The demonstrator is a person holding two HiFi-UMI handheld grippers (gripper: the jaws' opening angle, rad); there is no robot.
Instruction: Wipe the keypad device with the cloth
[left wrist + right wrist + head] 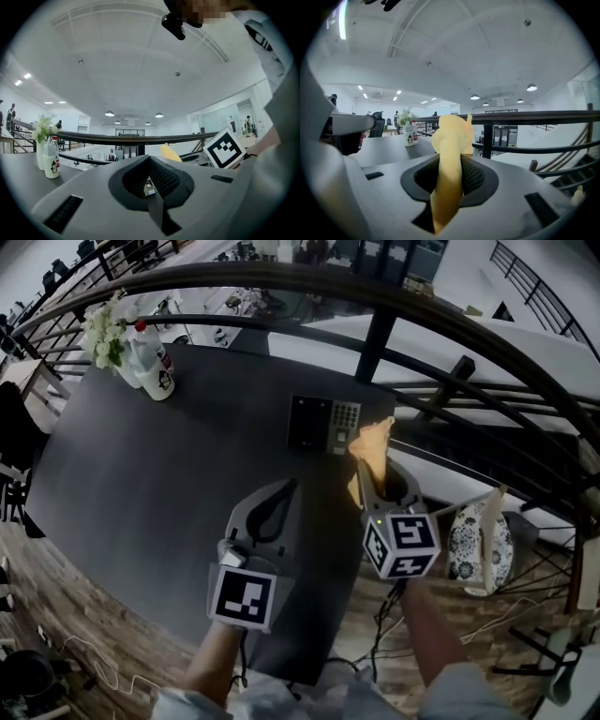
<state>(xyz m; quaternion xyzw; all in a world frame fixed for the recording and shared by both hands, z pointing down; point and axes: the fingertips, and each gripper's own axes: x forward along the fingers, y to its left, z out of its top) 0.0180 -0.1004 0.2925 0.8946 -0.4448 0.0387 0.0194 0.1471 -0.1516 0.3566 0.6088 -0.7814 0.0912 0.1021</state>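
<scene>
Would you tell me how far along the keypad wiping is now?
Done: the cloth is picked up, clamped in the right gripper. In hand: it is held beside the keypad device, seemingly not touching. Left: the wiping itself; the left gripper is shut, empty.

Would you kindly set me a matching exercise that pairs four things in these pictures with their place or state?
Column A
1. cloth
2. keypad device
3. bottle
4. left tongs

Column B
a. shut, holding nothing
b. beside the flowers, at the far left corner of the table
c. clamped in the right tongs
d. lying flat near the railing

Pairs: 1-c; 2-d; 3-b; 4-a
</scene>
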